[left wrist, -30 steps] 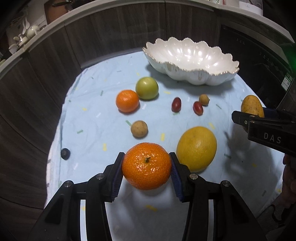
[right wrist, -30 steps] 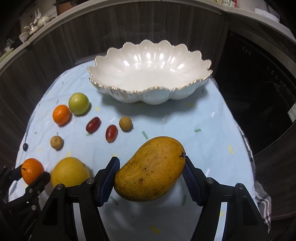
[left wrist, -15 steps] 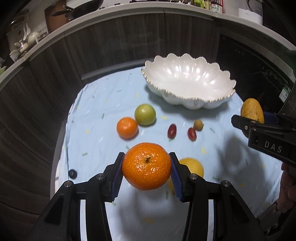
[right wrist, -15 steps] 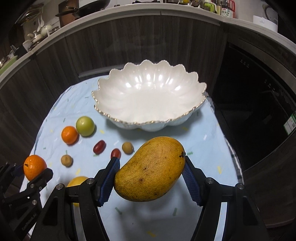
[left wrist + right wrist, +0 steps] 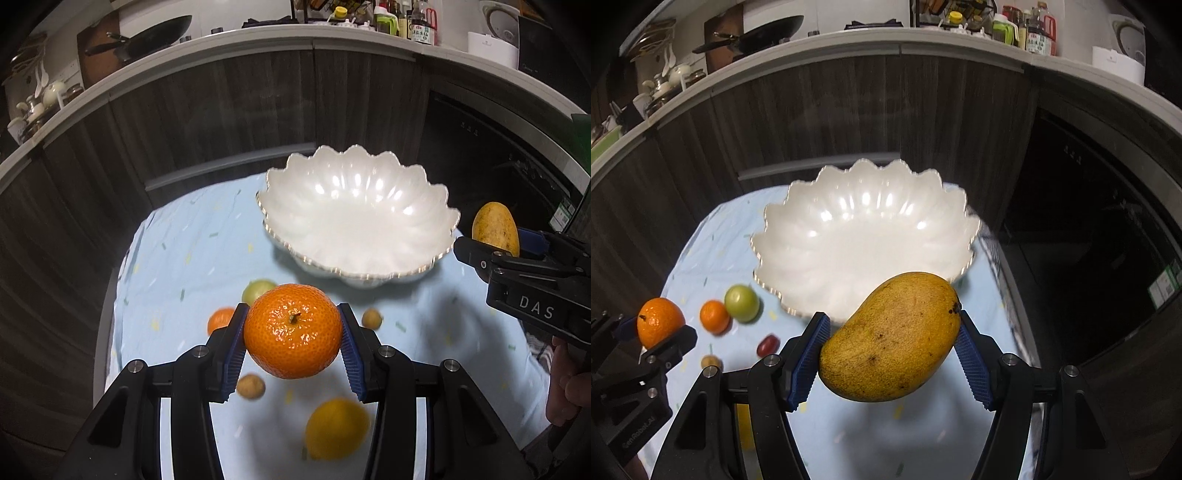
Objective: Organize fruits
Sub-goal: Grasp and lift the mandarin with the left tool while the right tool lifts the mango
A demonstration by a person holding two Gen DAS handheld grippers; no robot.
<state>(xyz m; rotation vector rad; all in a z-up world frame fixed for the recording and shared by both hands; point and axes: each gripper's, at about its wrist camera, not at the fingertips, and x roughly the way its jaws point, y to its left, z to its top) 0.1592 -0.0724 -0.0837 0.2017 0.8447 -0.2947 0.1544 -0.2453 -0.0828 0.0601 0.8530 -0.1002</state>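
An orange [image 5: 292, 331], stem end facing the camera, sits clamped between the blue pads of the left gripper [image 5: 292, 341], its jaws pressed to both sides, held above the tabletop [image 5: 192, 258]. A yellow mango [image 5: 892, 336] with dark specks lies slantwise in the right gripper [image 5: 892, 354], jaws closed on its two ends. Both fruits hang just short of a white scalloped bowl [image 5: 356, 218] standing on a pale blue cloth. Beneath them a smaller orange [image 5: 714, 316], a green fruit [image 5: 740, 303] and a lemon [image 5: 336, 428] lie on the cloth.
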